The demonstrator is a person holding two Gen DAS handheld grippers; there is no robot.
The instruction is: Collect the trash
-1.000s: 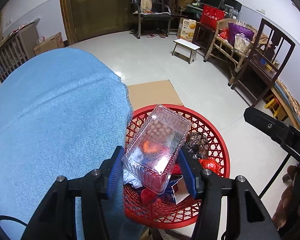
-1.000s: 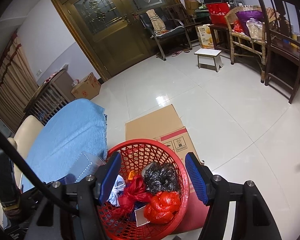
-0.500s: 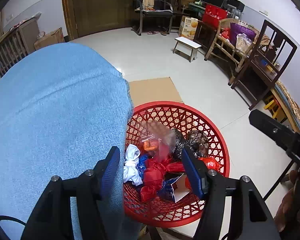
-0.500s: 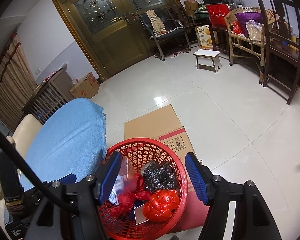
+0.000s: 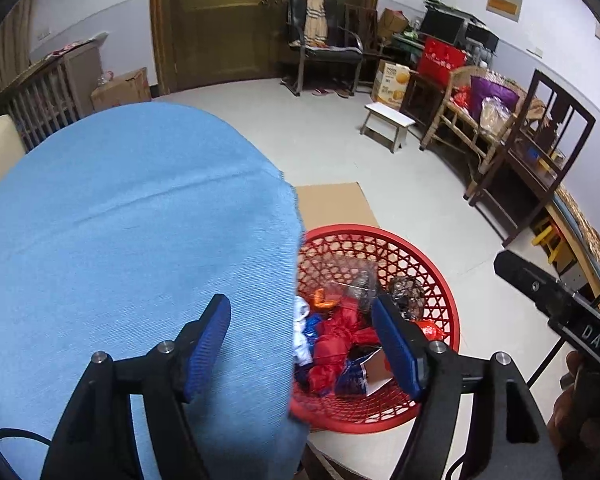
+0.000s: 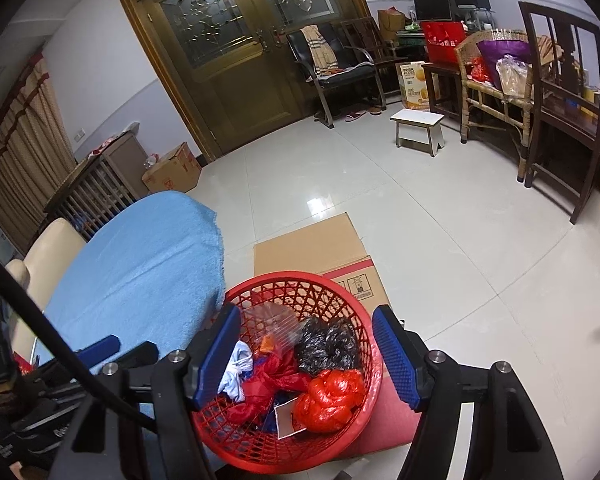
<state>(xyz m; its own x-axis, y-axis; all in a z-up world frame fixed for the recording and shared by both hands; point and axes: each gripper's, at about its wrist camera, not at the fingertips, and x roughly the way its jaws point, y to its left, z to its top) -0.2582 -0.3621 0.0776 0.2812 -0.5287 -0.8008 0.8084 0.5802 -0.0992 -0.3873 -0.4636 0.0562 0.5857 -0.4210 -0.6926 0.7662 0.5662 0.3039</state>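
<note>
Blue cloth [image 5: 132, 248] fills the left half of the left wrist view and hides part of the red basket [image 5: 440, 280], whereas the right wrist view shows that basket [image 6: 364, 328] whole at lower centre on flattened cardboard [image 6: 308, 244], plus a "PORK FLOSS" box [image 6: 414, 84] at upper right. Inside lie a clear plastic clamshell [image 6: 278, 326], a black bag [image 6: 326, 346], red bags [image 6: 328, 400] and a white scrap. Jaws of the left gripper [image 5: 302, 348] are widening with nothing between them, the right gripper [image 6: 306, 356] stands parted and empty, and "DAS" [image 5: 596, 340] reads on the right tool's body.
</note>
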